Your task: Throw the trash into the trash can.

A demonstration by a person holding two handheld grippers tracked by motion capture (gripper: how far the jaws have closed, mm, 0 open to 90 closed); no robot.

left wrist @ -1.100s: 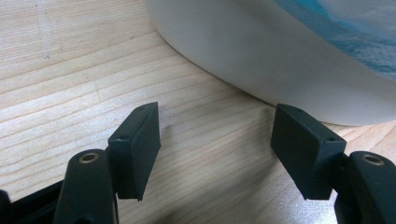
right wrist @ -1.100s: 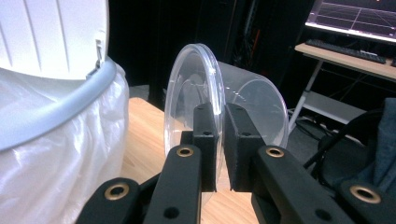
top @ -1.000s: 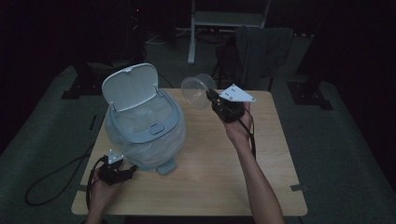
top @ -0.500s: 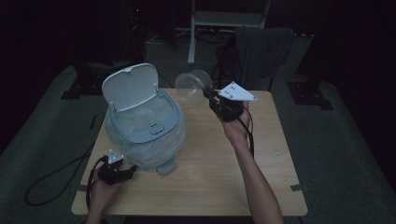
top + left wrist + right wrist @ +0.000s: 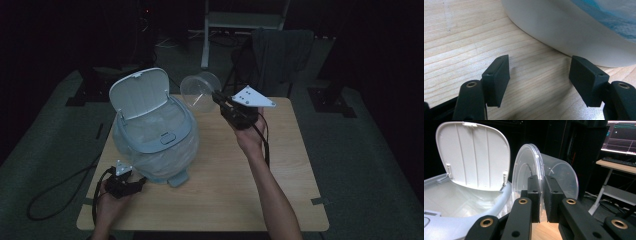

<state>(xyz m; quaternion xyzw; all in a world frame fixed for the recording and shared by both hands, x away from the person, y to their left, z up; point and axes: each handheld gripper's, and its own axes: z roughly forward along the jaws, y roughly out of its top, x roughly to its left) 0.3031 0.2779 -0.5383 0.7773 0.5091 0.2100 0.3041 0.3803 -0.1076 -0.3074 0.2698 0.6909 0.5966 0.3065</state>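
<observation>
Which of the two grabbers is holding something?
The right gripper. Its jaws pinch the wall of a clear plastic container, held up beside the open bin. The left gripper has its jaws apart, with nothing between them but table.

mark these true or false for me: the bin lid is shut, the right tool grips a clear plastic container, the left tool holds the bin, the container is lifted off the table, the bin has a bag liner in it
1. The bin lid is shut. False: it stands open, tipped up at the back of the bin.
2. The right tool grips a clear plastic container. True: its jaws pinch the container's rim.
3. The left tool holds the bin. False: its jaws stand open on the table beside the bin's base, with nothing between them.
4. The container is lifted off the table. True: in the high view it is held in the air near the table's far edge, beside the open bin.
5. The bin has a bag liner in it. True: thin translucent plastic shows inside the opening.
</observation>
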